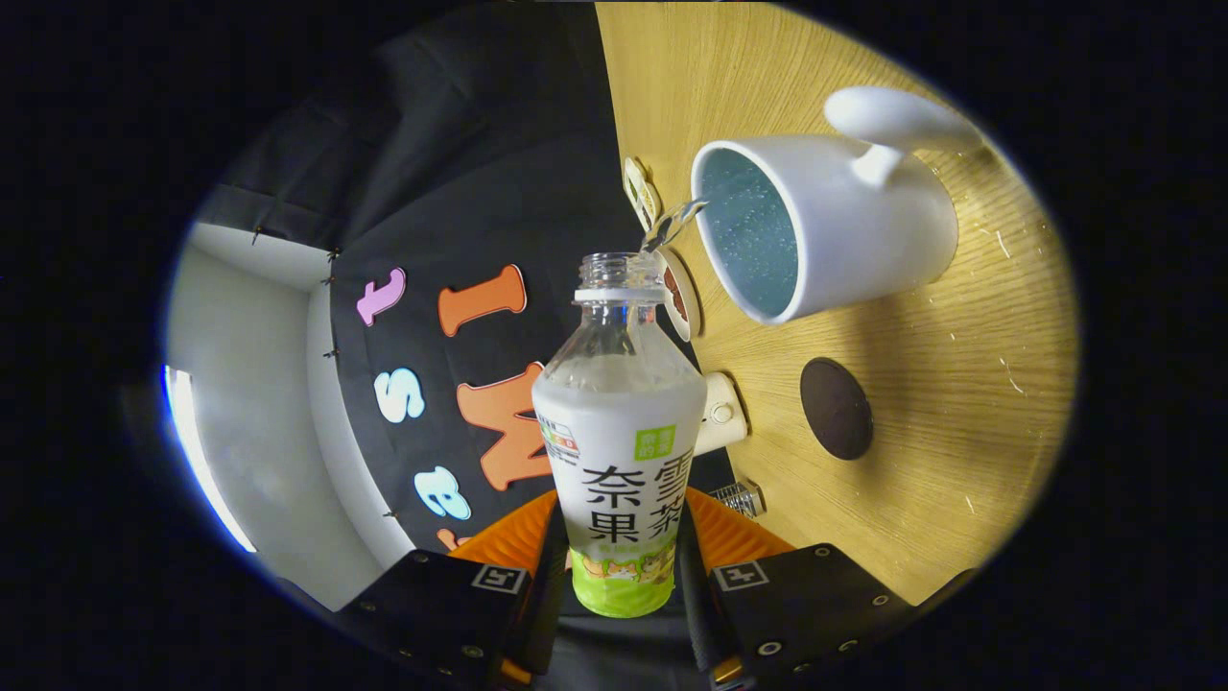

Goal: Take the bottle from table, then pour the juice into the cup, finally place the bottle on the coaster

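My gripper [619, 566] is shut on a clear, uncapped bottle [619, 422] with a white and green label; both fingers press on its lower body. The whole view is rolled sideways, so the bottle is tipped toward the white mug [844, 230]. A thin stream of clear liquid [672, 223] runs from the bottle's mouth over the mug's rim into its speckled blue inside. The mug stands on the wooden table [959, 403], handle on its far side from the bottle. A round dark brown coaster [837, 408] lies on the table beside the mug, just beyond my fingers.
Small items sit along the table's edge near the bottle: a white round-ended object [721, 413], a small metal threaded piece [741, 499], and two flat round pieces [641, 192] near the bottle's mouth. Beyond the edge hang the booth's black cloth and a pale wall.
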`<state>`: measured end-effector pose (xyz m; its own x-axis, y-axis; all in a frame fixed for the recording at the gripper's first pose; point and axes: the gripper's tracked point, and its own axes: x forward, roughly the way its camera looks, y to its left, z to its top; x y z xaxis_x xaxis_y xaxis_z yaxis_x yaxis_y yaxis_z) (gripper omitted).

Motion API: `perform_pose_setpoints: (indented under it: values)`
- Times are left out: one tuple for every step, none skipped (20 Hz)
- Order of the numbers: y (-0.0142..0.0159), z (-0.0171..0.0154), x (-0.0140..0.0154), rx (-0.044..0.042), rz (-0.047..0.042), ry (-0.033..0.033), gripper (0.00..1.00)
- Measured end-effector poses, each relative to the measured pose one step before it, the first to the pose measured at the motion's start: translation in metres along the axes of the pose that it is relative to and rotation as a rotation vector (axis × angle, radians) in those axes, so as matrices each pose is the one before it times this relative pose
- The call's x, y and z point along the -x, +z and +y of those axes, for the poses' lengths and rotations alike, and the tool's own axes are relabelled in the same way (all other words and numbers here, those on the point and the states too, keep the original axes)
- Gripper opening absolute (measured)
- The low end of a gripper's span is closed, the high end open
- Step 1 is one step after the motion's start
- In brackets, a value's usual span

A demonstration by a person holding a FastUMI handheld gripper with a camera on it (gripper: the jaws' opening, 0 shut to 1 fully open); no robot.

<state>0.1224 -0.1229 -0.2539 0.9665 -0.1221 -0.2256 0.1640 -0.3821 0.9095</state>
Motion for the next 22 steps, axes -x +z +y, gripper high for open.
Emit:
perform_pose_setpoints:
  values:
    - [-0.00018,0.00038,-0.00009,-0.00883,-0.00145,0.00026,0.56]
    - [-0.00012,0.00006,0.00090,-0.00855,-0.00132,0.00159,0.56]
    - [0.00042,-0.00063,-0.00034,-0.00638,-0.00423,0.00064,0.56]
    - [0.00097,-0.00127,0.00155,-0.00822,-0.00154,-0.00205,0.56]
    - [0.00053,0.00052,-0.00143,-0.01107,-0.00450,0.00091,0.56]
    - [0.00114,0.00114,0.00128,-0.01254,-0.00198,0.00149,0.56]
    - [-0.00083,0.00142,-0.00054,-0.00969,-0.00137,0.00332,0.56]
    - [-0.00094,0.00210,0.00060,-0.00675,-0.00061,0.00250,0.56]
    - [-0.00100,0.00104,0.00015,-0.00382,0.00145,0.00218,0.56]
    - [0.00082,0.00103,-0.00091,-0.00583,-0.00146,0.00216,0.56]
    - [0.00006,0.00251,0.00107,-0.00788,0.00032,0.00280,0.56]
    - [0.00024,0.00128,-0.00114,-0.00674,-0.00224,0.00321,0.56]
    - [-0.00081,0.00072,0.00149,-0.00683,0.00053,0.00216,0.56]
    - [-0.00031,0.00057,0.00070,-0.00516,-0.00148,0.00359,0.56]
    - [-0.00065,-0.00006,-0.00037,-0.00440,0.00098,0.00120,0.56]
    - [-0.00051,0.00326,-0.00048,-0.00523,0.00021,0.00296,0.56]
    - [-0.00120,0.00135,-0.00076,-0.00295,-0.00050,0.00247,0.56]
    - [0.00046,-0.00034,0.00124,-0.00341,-0.00011,0.00252,0.56]
    - [0.00045,-0.00145,-0.00111,-0.00281,-0.00033,0.00164,0.56]
    - [0.00055,0.00245,0.00142,-0.00374,-0.00172,0.00360,0.56]
    - [0.00070,-0.00064,-0.00020,-0.00357,-0.00111,0.00114,0.56]
    - [0.00004,0.00109,0.00004,-0.00206,-0.00143,0.00152,0.56]
